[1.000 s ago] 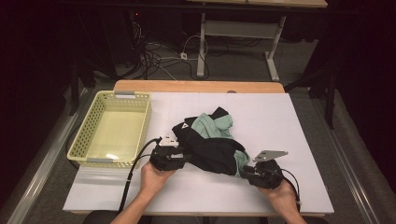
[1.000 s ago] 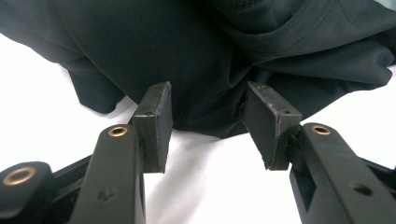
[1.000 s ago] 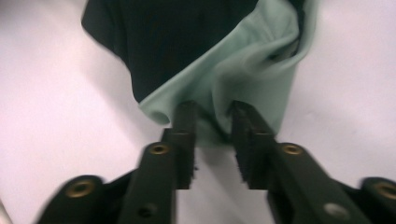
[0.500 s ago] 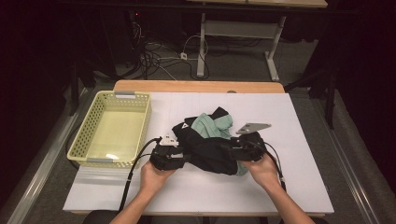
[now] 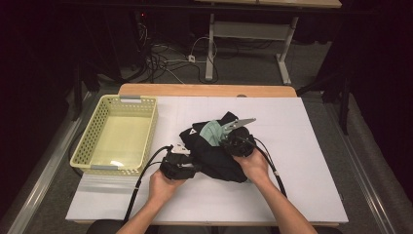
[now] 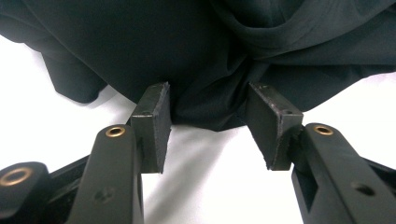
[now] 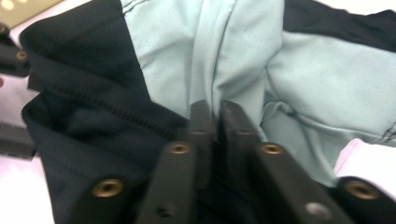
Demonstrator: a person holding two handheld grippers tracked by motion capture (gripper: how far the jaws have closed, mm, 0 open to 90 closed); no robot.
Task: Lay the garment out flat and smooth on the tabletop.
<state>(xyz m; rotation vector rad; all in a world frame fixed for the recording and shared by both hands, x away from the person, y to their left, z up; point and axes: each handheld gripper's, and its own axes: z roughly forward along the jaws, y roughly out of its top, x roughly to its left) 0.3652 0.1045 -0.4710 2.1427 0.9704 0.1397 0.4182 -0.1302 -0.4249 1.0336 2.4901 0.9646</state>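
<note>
Garment [image 5: 214, 156]: black and pale green cloth, crumpled mid-desk [image 5: 302, 195], right of the yellow basket [image 5: 119, 168].
Left gripper [image 6: 208, 123]: at the garment's near-left edge; fingers [image 6: 152, 116] parted, a black fold bunched between them, pads not pressing.
Right gripper [image 7: 214, 126]: on top of the heap; fingers just closing, now clenched on a pale green fold.

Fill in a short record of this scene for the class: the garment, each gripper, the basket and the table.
garment: black and pale green, bunched mid-table
left gripper: jaws apart, black cloth bunched between the pads
right gripper: jaws have just been closing, now pinched on a pale green fold
basket: yellow, left of the garment, nothing seen in it
table: white top
</note>
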